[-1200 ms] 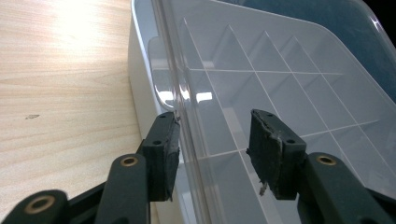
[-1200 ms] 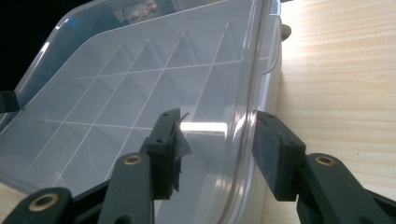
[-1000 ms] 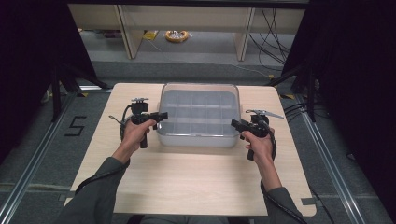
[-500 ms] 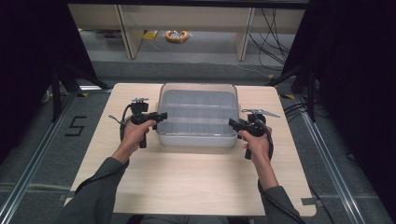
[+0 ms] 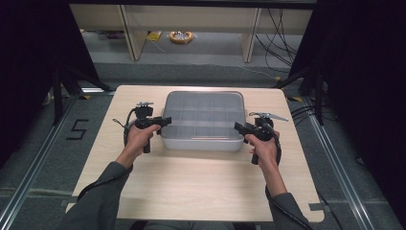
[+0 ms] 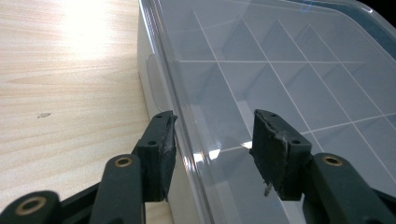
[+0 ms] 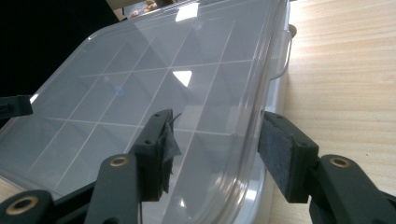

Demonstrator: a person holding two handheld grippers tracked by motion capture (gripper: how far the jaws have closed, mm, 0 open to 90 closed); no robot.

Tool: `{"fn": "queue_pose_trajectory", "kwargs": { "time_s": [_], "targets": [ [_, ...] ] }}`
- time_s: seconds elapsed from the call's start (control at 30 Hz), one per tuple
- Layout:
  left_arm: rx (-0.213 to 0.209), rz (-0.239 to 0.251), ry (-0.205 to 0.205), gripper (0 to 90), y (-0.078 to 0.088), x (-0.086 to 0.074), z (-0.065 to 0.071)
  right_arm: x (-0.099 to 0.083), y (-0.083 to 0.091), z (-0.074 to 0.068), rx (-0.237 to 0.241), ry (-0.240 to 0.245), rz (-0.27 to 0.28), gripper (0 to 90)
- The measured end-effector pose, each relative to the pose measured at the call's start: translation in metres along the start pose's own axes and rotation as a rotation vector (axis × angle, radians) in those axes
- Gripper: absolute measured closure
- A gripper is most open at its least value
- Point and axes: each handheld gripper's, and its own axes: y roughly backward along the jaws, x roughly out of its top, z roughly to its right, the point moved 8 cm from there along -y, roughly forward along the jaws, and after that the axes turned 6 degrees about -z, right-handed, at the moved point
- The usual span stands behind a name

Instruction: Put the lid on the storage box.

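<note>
The left hand-held gripper (image 6: 212,140) and right hand-held gripper (image 7: 212,144) each straddle an end rim of the clear lidded compartment box (image 5: 202,120), jaws parted, pads not pressing; the right's have just been opening. The box lies between them on the table (image 5: 191,187), long axis running gripper to gripper, both equally near.

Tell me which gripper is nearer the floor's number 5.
Left. The left gripper sits at the box's edge toward the 5; the right gripper, at the far edge. Left jaws have been closing, right opening, each astride the box's rim.
</note>
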Motion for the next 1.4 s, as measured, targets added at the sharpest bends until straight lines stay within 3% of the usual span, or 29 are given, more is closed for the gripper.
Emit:
{"fn": "queue_pose_trajectory", "kwargs": {
  "time_s": [0.07,0.1,0.13,0.2,0.33,0.4,0.57,0.63,0.67,0.73,0.87,0.9,0.93,0.97,1.0,1.2,1.23,1.27,1.33,1.37,1.4],
  "targets": [
    [-0.003,-0.008,-0.003,49.7,0.000,-0.001,0.000,0.000,0.002,-0.001,-0.004,0.000,0.000,49.0],
    [-0.007,-0.004,0.003,49.3,-0.001,-0.001,0.000,0.004,0.003,0.005,-0.038,0.067,0.020,48.7],
    [-0.005,0.006,0.011,49.2,-0.001,-0.001,0.001,0.004,0.006,0.001,-0.014,0.030,0.015,49.4],
    [-0.005,0.006,0.012,49.2,-0.001,-0.001,0.001,0.004,0.008,0.000,0.000,0.018,0.008,49.6],
    [0.000,-0.011,0.007,48.5,0.000,-0.001,0.001,0.003,0.007,0.005,-0.022,0.049,0.008,54.9],
    [-0.002,-0.009,0.014,48.5,0.000,-0.001,0.001,0.002,0.007,0.009,-0.026,0.088,0.010,58.9],
    [-0.022,0.018,0.040,47.9,0.006,0.003,0.003,0.002,0.010,0.011,-0.034,0.094,0.022,63.7],
    [-0.024,0.017,0.031,47.7,0.010,0.003,0.005,0.003,0.011,0.014,-0.053,0.113,0.024,64.4],
    [-0.025,0.022,0.032,47.3,0.012,0.003,0.006,0.002,0.012,0.011,-0.039,0.084,0.024,64.9],
    [-0.025,0.022,0.029,46.9,0.015,0.003,0.007,0.002,0.014,0.013,-0.051,0.112,0.019,65.7],
    [-0.034,0.025,0.027,46.6,0.022,0.000,0.009,-0.001,0.015,0.007,-0.044,0.093,0.017,66.2],
    [-0.034,0.027,0.026,46.6,0.024,-0.001,0.010,0.001,0.015,0.011,-0.053,0.129,0.029,66.2],
    [-0.039,0.031,0.015,46.6,0.028,-0.003,0.011,-0.001,0.017,0.008,-0.052,0.090,0.020,65.7],
    [-0.039,0.031,0.015,46.6,0.028,-0.003,0.011,-0.001,0.017,0.008,-0.052,0.090,0.020,65.7],
    [-0.049,0.030,0.001,46.5,0.032,-0.006,0.013,0.000,0.017,0.012,-0.056,0.136,0.034,64.7],
    [-0.074,0.033,-0.044,45.3,0.044,-0.018,0.021,-0.003,0.022,0.009,-0.040,0.135,0.053,59.4],
    [-0.079,0.040,-0.047,44.4,0.047,-0.020,0.023,-0.008,0.025,0.008,-0.036,0.133,0.037,56.6],
    [-0.078,0.039,-0.055,43.9,0.048,-0.022,0.024,-0.008,0.023,0.008,-0.033,0.140,0.059,54.9],
    [-0.092,0.042,-0.076,43.4,0.051,-0.027,0.028,-0.011,0.025,0.007,-0.038,0.128,0.040,52.5],
    [-0.105,0.043,-0.084,42.8,0.053,-0.030,0.030,-0.013,0.025,0.003,-0.029,0.091,0.034,50.4],
    [-0.117,0.039,-0.089,41.5,0.054,-0.033,0.033,-0.011,0.026,0.005,-0.013,0.123,0.050,48.3]
  ]
}}
